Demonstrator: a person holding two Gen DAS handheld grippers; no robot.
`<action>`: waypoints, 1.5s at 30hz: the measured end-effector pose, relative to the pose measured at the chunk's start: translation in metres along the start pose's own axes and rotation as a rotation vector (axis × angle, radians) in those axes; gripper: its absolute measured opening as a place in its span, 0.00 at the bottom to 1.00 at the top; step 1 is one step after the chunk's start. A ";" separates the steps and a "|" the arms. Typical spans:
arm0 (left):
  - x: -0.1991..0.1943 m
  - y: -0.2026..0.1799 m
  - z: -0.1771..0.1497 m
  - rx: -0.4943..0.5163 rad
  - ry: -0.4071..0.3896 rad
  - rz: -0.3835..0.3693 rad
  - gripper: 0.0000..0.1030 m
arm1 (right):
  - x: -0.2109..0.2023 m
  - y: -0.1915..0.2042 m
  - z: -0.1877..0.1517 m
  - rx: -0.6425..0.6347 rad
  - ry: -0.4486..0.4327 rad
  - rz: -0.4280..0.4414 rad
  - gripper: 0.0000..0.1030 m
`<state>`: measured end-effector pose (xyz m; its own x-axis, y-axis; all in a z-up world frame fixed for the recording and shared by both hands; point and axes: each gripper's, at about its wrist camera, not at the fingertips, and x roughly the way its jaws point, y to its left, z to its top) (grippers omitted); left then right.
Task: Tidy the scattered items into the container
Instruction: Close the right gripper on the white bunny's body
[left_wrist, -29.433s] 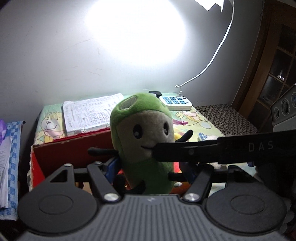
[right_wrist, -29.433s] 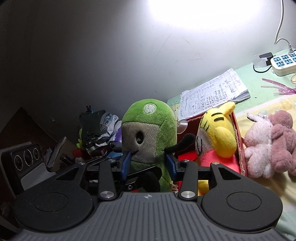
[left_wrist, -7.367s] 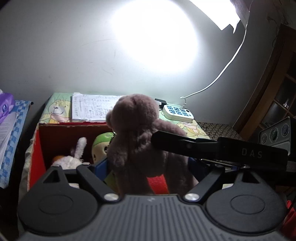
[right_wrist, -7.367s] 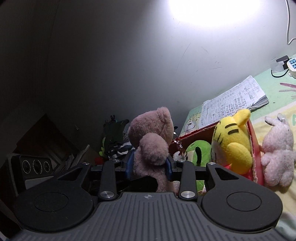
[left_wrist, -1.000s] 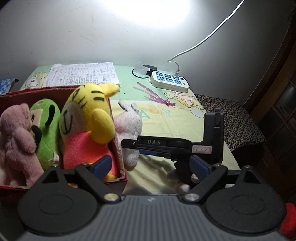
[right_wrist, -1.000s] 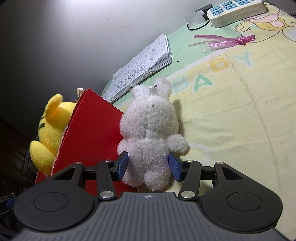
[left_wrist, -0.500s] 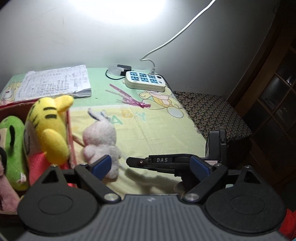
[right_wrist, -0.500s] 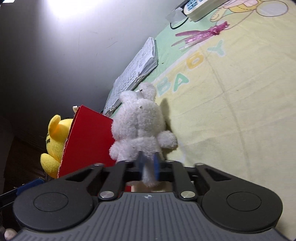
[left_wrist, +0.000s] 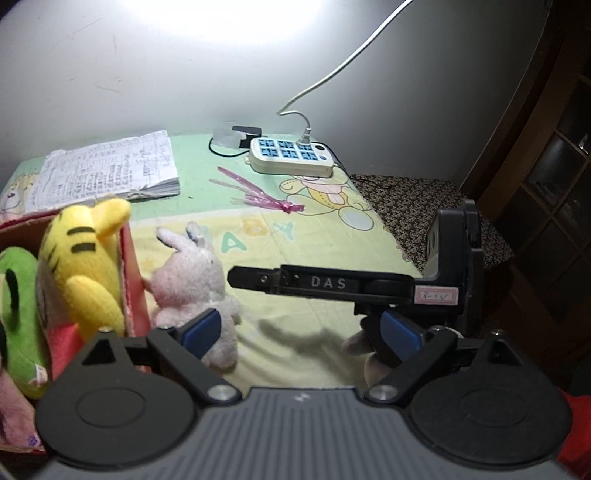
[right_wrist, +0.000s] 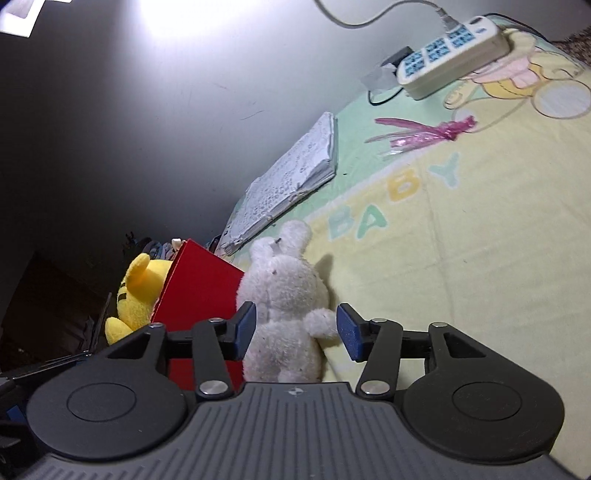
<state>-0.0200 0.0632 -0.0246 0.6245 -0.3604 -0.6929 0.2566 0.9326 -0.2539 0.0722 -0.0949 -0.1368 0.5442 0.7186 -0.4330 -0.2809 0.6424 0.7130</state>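
White plush rabbit (right_wrist: 286, 295) lies at lower centre of the right wrist view on the yellow-green baby blanket (right_wrist: 480, 229), touching the outer wall of the red box (right_wrist: 195, 295). We see the right gripper (right_wrist: 296, 328) spread, its blue pads either side of the rabbit's body; whether they touch it we cannot tell. In the left wrist view the left gripper (left_wrist: 303, 330) is likewise spread and holds nothing. We note the yellow tiger plush (left_wrist: 85, 258) and green plush (left_wrist: 18, 306) inside the box at left, with a paper stack (left_wrist: 107, 170), pink ribbon (left_wrist: 258, 194) and power strip (left_wrist: 290, 157) in the upper half.
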 end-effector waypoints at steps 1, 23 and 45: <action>-0.003 0.004 -0.001 -0.008 -0.003 0.011 0.91 | 0.008 0.007 0.004 -0.041 -0.006 -0.008 0.62; 0.045 0.006 0.020 -0.077 -0.010 -0.032 0.91 | -0.012 -0.063 0.026 -0.020 -0.025 -0.278 0.62; 0.169 0.038 0.010 -0.253 0.249 0.058 0.80 | 0.001 -0.094 0.011 0.339 0.016 0.098 0.55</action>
<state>0.1030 0.0378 -0.1451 0.4257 -0.3199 -0.8464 0.0161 0.9379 -0.3464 0.1081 -0.1573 -0.1986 0.5142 0.7784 -0.3600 -0.0514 0.4470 0.8931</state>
